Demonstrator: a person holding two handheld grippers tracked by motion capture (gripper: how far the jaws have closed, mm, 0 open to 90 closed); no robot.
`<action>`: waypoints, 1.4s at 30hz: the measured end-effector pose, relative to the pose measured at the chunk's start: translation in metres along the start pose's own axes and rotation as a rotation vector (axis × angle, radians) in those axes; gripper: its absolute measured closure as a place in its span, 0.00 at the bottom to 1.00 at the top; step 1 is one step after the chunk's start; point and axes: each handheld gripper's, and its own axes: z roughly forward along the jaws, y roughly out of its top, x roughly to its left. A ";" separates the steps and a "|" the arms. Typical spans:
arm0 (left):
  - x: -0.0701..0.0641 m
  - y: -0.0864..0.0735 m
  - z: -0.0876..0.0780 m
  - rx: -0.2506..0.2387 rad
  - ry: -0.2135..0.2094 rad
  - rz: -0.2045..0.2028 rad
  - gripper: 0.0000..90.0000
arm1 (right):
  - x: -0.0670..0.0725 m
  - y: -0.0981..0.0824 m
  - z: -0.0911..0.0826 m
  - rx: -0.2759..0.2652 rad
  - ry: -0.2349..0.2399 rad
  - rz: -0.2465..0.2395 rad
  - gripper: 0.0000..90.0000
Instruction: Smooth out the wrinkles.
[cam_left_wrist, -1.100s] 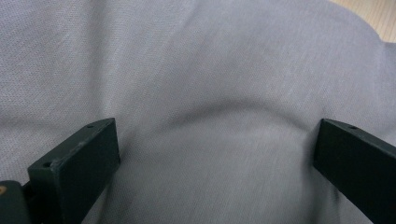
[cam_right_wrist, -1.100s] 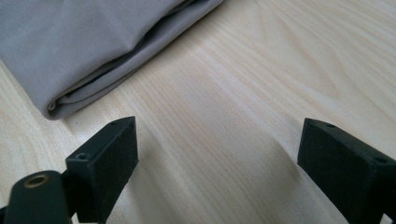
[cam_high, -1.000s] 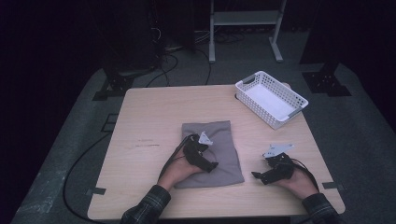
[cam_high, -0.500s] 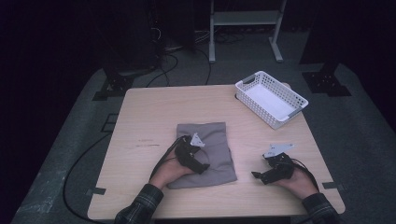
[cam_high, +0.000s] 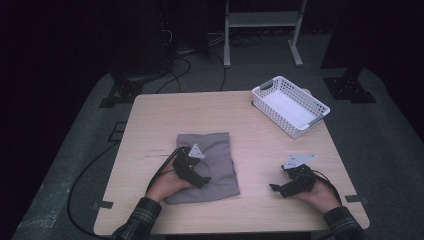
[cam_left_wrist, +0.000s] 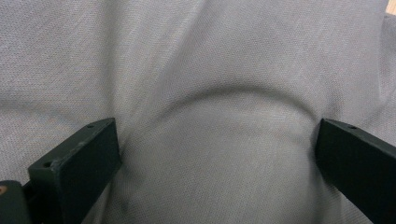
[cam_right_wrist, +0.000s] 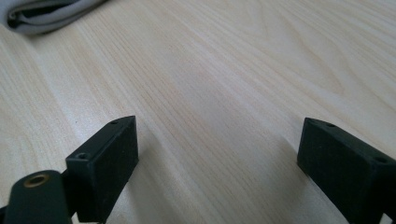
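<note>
Left gripper (cam_high: 200, 181) pressed on the folded grey cloth (cam_high: 220, 150); right gripper (cam_high: 276, 189) resting on bare table (cam_high: 200, 110).

The cloth lies flat near the front-left of the wooden table, and the left gripper sits on its front-left part with the 2 jaws spread wide; in the left gripper view (cam_left_wrist: 217, 154) fabric bulges in a ridge between them. The right gripper lies well apart to the right, its 2 jaws also wide with bare wood between them in the right gripper view (cam_right_wrist: 217, 154); a cloth edge (cam_right_wrist: 46, 16) shows far off. A white perforated basket (cam_high: 320, 107) stands at the back-right corner, clear of both grippers.
</note>
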 end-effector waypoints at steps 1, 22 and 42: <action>0.002 -0.003 -0.003 0.003 0.001 -0.001 0.00 | 0.000 0.000 0.000 0.000 0.000 0.000 0.12; 0.013 -0.040 -0.032 0.031 0.032 -0.032 0.00 | -0.001 -0.002 -0.002 -0.001 -0.006 0.008 0.12; 0.032 -0.098 -0.075 0.035 0.066 -0.070 0.01 | -0.002 -0.004 -0.003 -0.006 -0.007 0.010 0.12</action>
